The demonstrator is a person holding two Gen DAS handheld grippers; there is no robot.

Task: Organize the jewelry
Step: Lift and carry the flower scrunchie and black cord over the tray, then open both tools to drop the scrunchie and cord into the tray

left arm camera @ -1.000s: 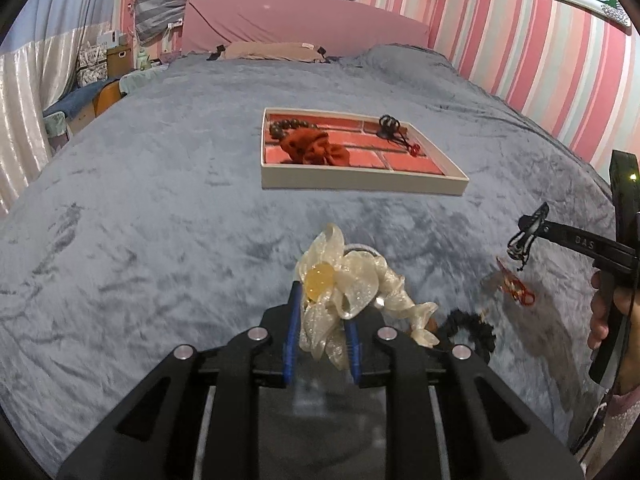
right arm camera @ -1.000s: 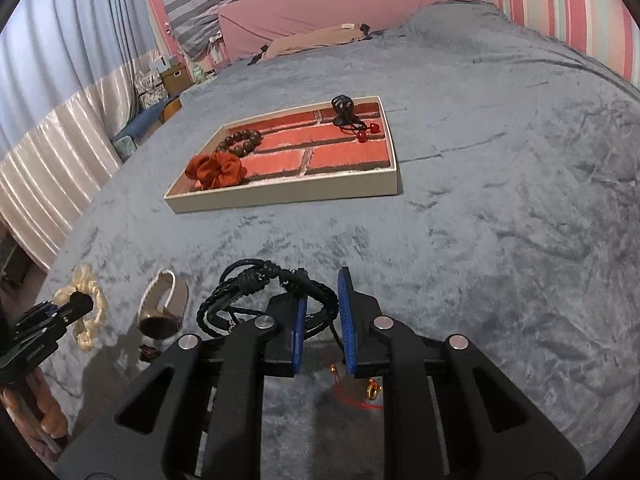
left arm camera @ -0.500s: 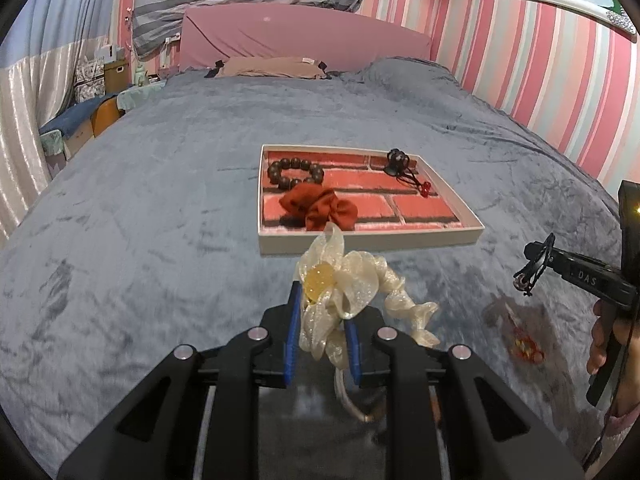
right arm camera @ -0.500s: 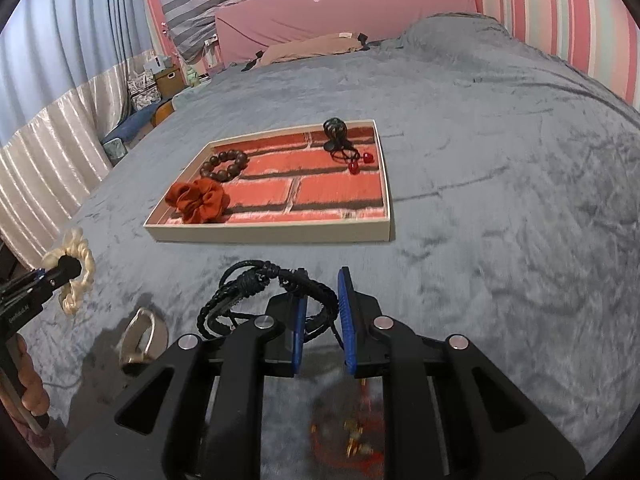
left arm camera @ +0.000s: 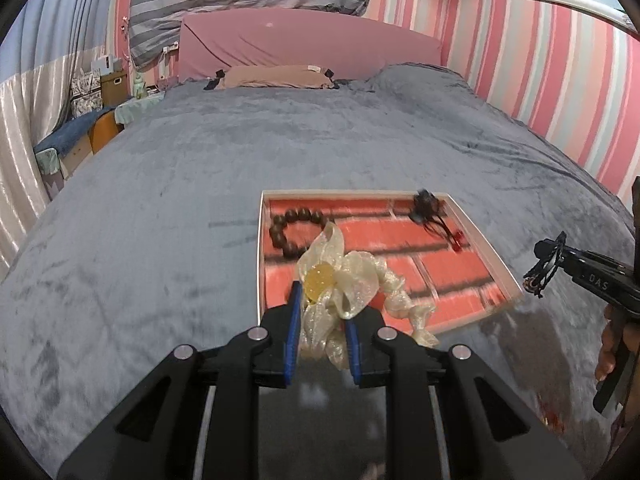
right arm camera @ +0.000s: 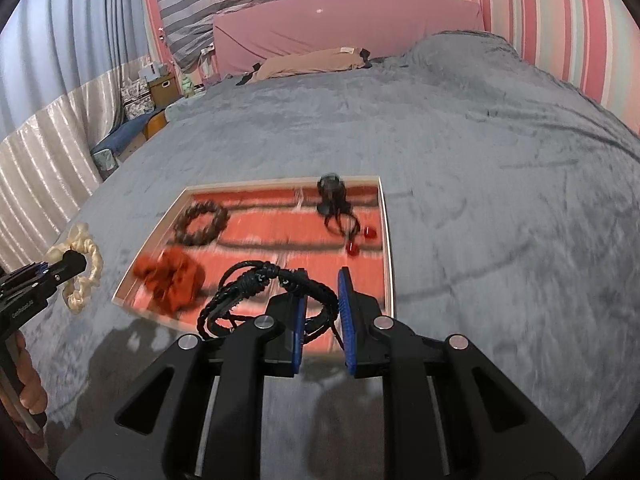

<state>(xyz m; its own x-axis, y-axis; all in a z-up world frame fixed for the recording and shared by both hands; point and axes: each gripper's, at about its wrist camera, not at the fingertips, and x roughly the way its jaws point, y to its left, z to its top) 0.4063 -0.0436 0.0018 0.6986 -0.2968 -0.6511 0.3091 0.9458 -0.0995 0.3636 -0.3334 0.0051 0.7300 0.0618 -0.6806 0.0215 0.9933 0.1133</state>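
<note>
My left gripper (left arm camera: 320,300) is shut on a cream ribbon scrunchie with a yellow bead (left arm camera: 340,276) and holds it above the near edge of the white-rimmed tray (left arm camera: 259,264). My right gripper (right arm camera: 322,292) is shut on a black braided cord bracelet (right arm camera: 256,280) over the tray's near edge (right arm camera: 387,256). The tray, with a brick-pattern floor, holds a brown bead bracelet (left arm camera: 294,228), a rust-red scrunchie (right arm camera: 172,276) and a black hair tie with red beads (right arm camera: 338,208). The right gripper with the bracelet also shows in the left wrist view (left arm camera: 546,268).
The tray lies on a grey velvet bedspread (left arm camera: 140,220). A small red item (left arm camera: 554,424) lies on the bed at the near right. A pink headboard (left arm camera: 308,48) and a pillow stand at the far end. A striped wall runs on the right.
Both grippers have moved forward toward the tray with their items and now hang over its near edge. The items left on the bedspread have dropped out of view below.
</note>
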